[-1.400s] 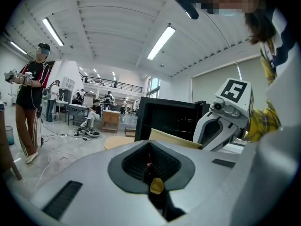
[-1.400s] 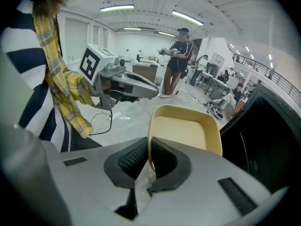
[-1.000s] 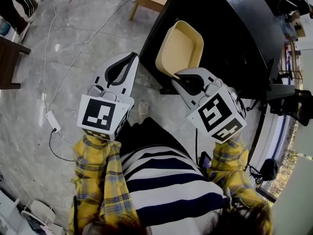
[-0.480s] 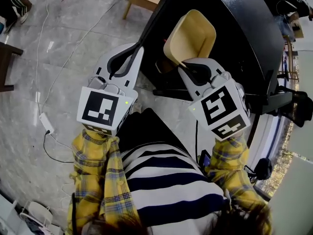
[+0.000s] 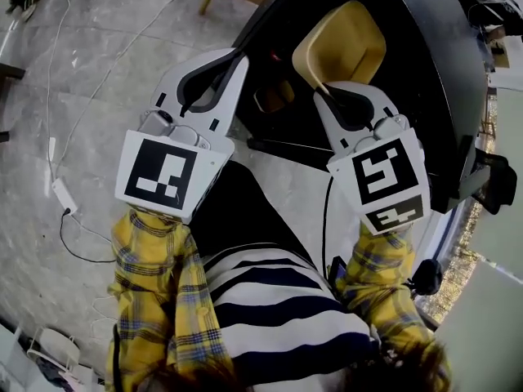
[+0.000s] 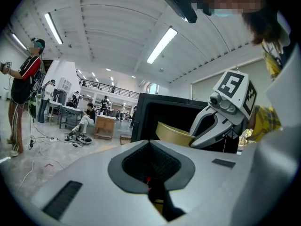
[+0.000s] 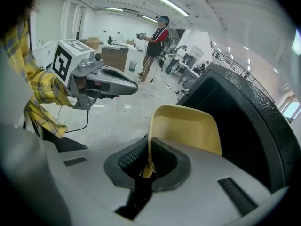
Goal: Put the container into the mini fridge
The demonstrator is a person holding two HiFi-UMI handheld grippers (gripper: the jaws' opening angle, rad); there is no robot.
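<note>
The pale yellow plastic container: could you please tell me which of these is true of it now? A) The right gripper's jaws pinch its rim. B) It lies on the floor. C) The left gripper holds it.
A: the right gripper view shows the right gripper closed on the rim of the pale yellow plastic container; the left gripper is shut on nothing.

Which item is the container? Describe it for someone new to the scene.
Find the black mini fridge, open toward the person. At its opening, the right tool is shut on one rim of the container. It is a shallow, pale yellow, round-cornered tub, bright against the black fridge.
</note>
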